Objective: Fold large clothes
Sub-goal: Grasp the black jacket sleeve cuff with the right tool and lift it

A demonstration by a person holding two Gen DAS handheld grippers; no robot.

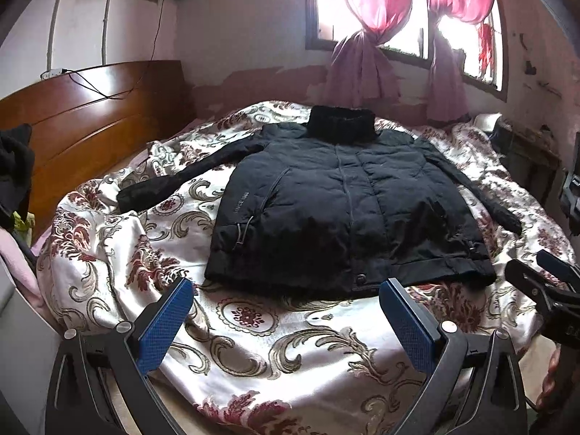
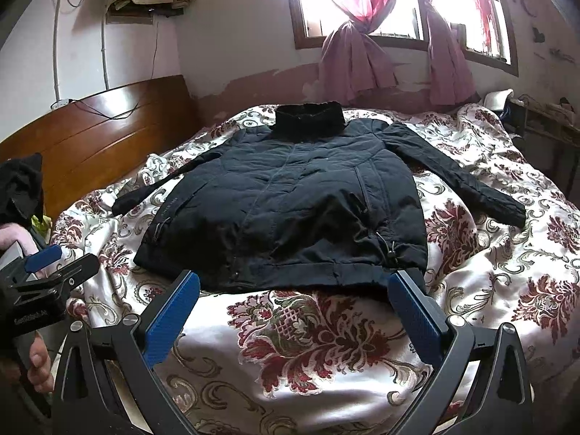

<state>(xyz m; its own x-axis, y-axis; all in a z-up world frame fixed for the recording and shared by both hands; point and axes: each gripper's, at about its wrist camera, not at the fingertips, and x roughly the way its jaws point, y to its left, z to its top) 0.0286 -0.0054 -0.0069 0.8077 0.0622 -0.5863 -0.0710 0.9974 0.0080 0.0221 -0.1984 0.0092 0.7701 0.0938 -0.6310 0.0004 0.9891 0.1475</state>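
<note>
Jacket (image 1: pixel 340 210) black, padded, lies flat and front-up on the bed, zip closed, hem toward both cameras, collar (image 1: pixel 342 123) at the far end toward the window.

Left gripper (image 1: pixel 286 308): jaws wide apart, blue pads showing, nothing between them. Fingertips sit just short of the hem, over bare quilt; no contact with the jacket. Hem button (image 1: pixel 360 278) lies between the two fingers, just beyond the tips.

Right gripper (image 2: pixel 293 299): jaws likewise spread, nothing held. Its right fingertip overlaps the hem's right corner in the right wrist view; touching or just above it, cannot tell. Drawcord toggle (image 2: pixel 391 248) sits near that corner.

Each gripper shows at the edge of the other's view, so the two are side by side at the foot of the jacket. A hand (image 2: pixel 38 362) grips the left tool's handle in the right wrist view.

Sleeves: left-side sleeve (image 1: pixel 181 177) angles out and down across the quilt; right-side sleeve (image 2: pixel 460 177) stretches out toward the bed's right edge. Both lie flat, unfolded.

Quilt (image 1: pixel 253 344) cream with dark red floral pattern, rumpled under and around the jacket. Wooden headboard (image 1: pixel 83 123) on the left, a cable draped over it. Window (image 1: pixel 406 11) behind, pink curtains (image 1: pixel 366 18) knotted at mid-height. Dark cloth (image 2: pixel 21 188) hangs at the far left edge.
</note>
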